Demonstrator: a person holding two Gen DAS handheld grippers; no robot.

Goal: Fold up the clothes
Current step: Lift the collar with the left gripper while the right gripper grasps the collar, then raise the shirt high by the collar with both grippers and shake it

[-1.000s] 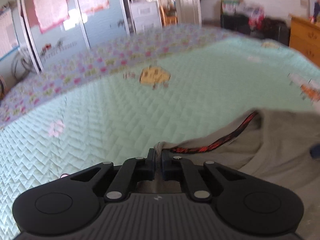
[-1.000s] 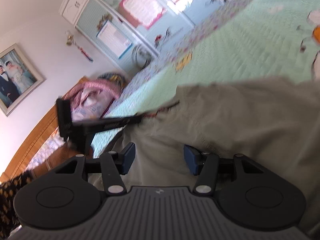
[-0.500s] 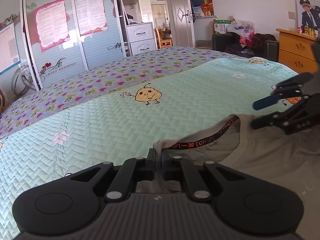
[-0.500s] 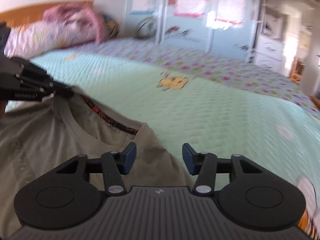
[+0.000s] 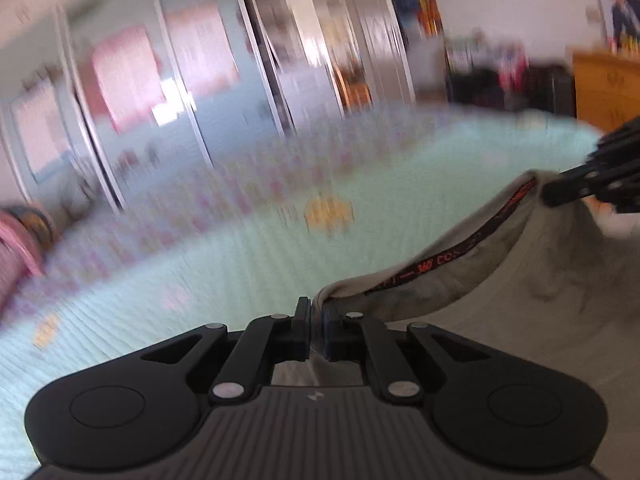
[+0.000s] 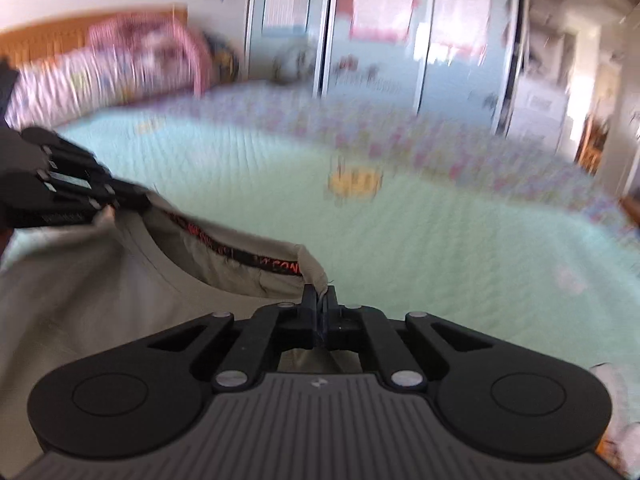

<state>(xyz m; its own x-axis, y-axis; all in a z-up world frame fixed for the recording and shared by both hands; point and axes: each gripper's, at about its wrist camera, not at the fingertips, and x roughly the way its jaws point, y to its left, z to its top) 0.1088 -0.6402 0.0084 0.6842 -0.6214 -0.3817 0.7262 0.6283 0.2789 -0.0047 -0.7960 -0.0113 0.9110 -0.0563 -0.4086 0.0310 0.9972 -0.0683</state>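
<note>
Bedroom, blurred: mint-green quilted bedspread (image 5: 224,280) across the bed. Left gripper (image 5: 316,322) clamped on one shoulder edge of the grey-beige cotton T-shirt (image 5: 520,320), cloth pinched between the pads. Right gripper (image 6: 320,308) just snapped closed on the other shoulder edge, fabric caught between the jaws. Black neck tape with orange lettering (image 6: 260,262) slung between both grips, shirt body draped below. Beyond, pale blue sliding wardrobe doors (image 6: 400,52).
</note>
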